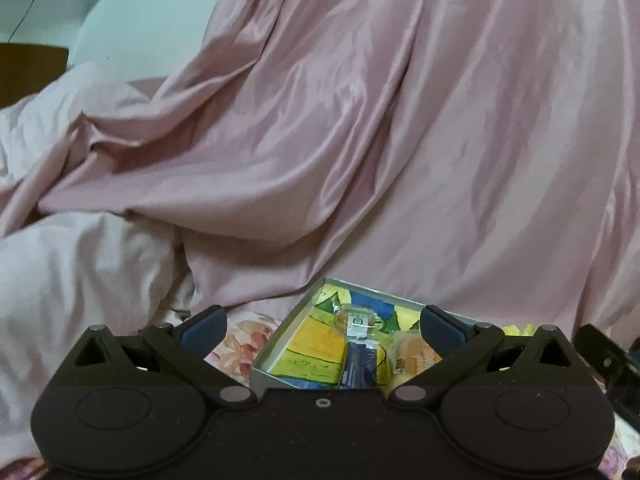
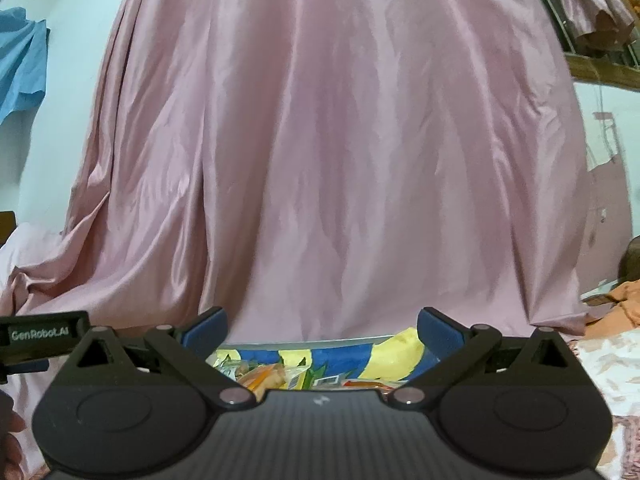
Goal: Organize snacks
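Two grippers hover with fingers spread wide, gripping nothing. The left gripper [image 1: 322,330] sits above a shallow box [image 1: 276,344] on the flowered bedsheet [image 1: 244,336], where snack packets [image 1: 360,354] lie (one dark blue, one orange). The right gripper [image 2: 322,332] faces the same box [image 2: 304,345] before a pink curtain [image 2: 328,140].

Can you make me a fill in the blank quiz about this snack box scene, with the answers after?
1. Both the left claw and the right claw are ____, holding nothing.
2. The snacks lie inside a shallow ____.
3. The curtain hanging behind it is ____ in colour.
4. The dark stick packet in the left wrist view is ____.

Answers: open; box; pink; blue
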